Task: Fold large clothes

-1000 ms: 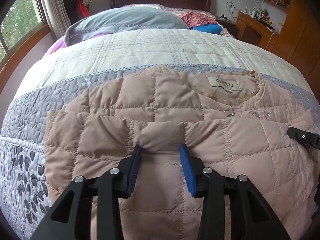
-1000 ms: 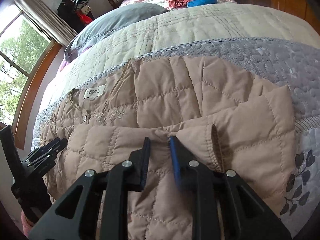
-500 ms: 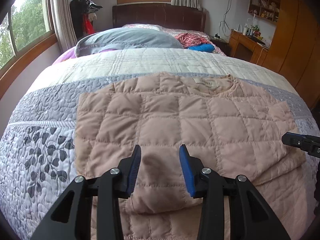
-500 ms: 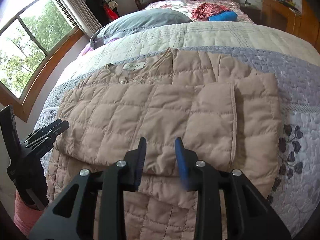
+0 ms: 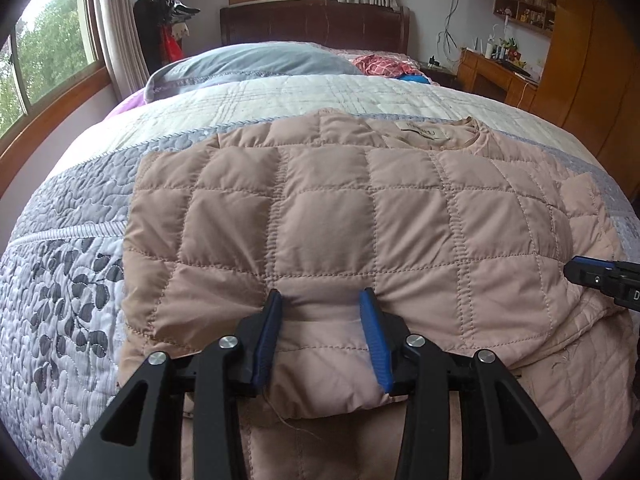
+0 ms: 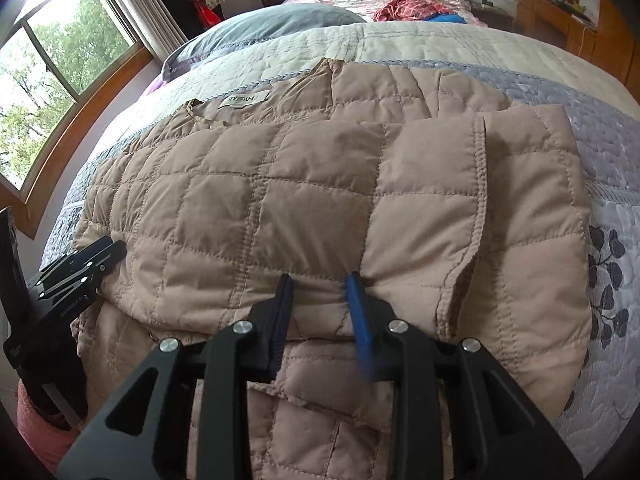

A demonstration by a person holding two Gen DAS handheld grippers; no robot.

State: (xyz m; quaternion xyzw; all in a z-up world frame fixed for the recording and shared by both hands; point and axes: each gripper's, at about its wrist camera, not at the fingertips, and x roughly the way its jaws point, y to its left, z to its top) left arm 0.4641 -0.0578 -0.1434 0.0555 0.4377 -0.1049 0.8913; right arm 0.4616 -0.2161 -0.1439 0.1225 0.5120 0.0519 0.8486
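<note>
A beige quilted jacket (image 5: 360, 216) lies on the bed with its lower part folded up over the chest; its neck label (image 5: 420, 133) shows at the far side. It also fills the right wrist view (image 6: 320, 192). My left gripper (image 5: 322, 300) is open, its blue-padded fingers straddling the near edge of the folded layer. My right gripper (image 6: 320, 282) is open, its fingers at the near folded edge. The right gripper's tip shows in the left wrist view (image 5: 600, 276), and the left gripper shows in the right wrist view (image 6: 76, 272).
The jacket rests on a grey and cream quilted bedspread (image 5: 72, 248). A grey pillow (image 5: 256, 60) and red and blue clothes (image 5: 384, 66) lie near the dark headboard. A window is on the left, a wooden desk (image 5: 500, 76) on the right.
Both grippers let go of the fabric after laying the folded part flat, pulled back, then moved in again to its near edge. The right gripper's jaws have widened.
</note>
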